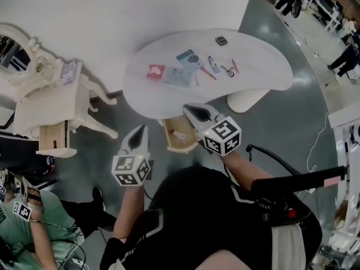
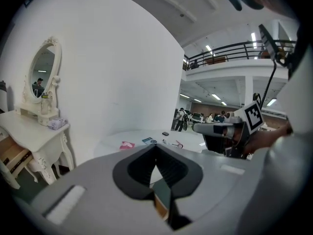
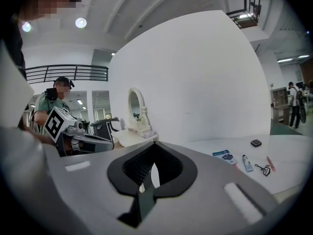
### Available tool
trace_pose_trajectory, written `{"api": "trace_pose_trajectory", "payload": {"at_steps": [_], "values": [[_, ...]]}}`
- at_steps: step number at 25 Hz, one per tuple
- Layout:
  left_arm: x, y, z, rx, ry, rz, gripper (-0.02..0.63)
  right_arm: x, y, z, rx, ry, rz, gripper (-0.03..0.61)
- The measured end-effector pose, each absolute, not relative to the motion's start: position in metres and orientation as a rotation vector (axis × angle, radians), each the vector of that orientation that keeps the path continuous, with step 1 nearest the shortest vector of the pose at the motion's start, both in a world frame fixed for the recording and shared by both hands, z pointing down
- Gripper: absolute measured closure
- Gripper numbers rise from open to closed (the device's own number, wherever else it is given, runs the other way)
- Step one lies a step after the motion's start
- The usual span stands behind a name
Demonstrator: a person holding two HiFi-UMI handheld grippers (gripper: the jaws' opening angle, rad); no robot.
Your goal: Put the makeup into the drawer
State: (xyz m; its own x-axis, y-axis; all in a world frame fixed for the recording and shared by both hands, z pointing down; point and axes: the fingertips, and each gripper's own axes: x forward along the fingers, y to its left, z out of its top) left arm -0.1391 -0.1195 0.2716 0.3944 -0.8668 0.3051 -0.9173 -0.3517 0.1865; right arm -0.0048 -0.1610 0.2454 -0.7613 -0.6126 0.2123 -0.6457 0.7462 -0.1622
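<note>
Makeup lies spread on a white curved table (image 1: 264,72): a red packet (image 1: 156,71), two blue packets (image 1: 179,75), a small tube (image 1: 214,64), a dark compact (image 1: 221,40) and an eyelash curler (image 1: 228,70). Under the table's near edge a wooden drawer (image 1: 169,138) stands open, with one small pale item (image 1: 180,134) in it. My left gripper (image 1: 139,130) hangs left of the drawer, shut and empty. My right gripper (image 1: 189,109) hovers over the drawer's right side at the table edge, also shut with nothing in it. The right gripper view shows the tube (image 3: 246,162) and a blue packet (image 3: 225,156).
A white vanity (image 1: 50,103) with an oval mirror (image 1: 14,52) and its own open drawer (image 1: 53,139) stands at the left. A seated person (image 1: 34,229) is at the lower left. The table's white pedestal (image 1: 244,99) is on the grey floor; a white wall is behind.
</note>
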Motion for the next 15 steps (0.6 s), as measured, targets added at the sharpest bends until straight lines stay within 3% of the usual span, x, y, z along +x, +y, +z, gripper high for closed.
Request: {"api": "trace_pose_trajectory", "payload": {"at_steps": [15], "values": [[-0.143, -0.134, 0.259, 2.244, -1.615, 0.164, 0.614, 0.010, -0.169, 0.225, 1.086, -2.824, 0.350, 0.578]]}}
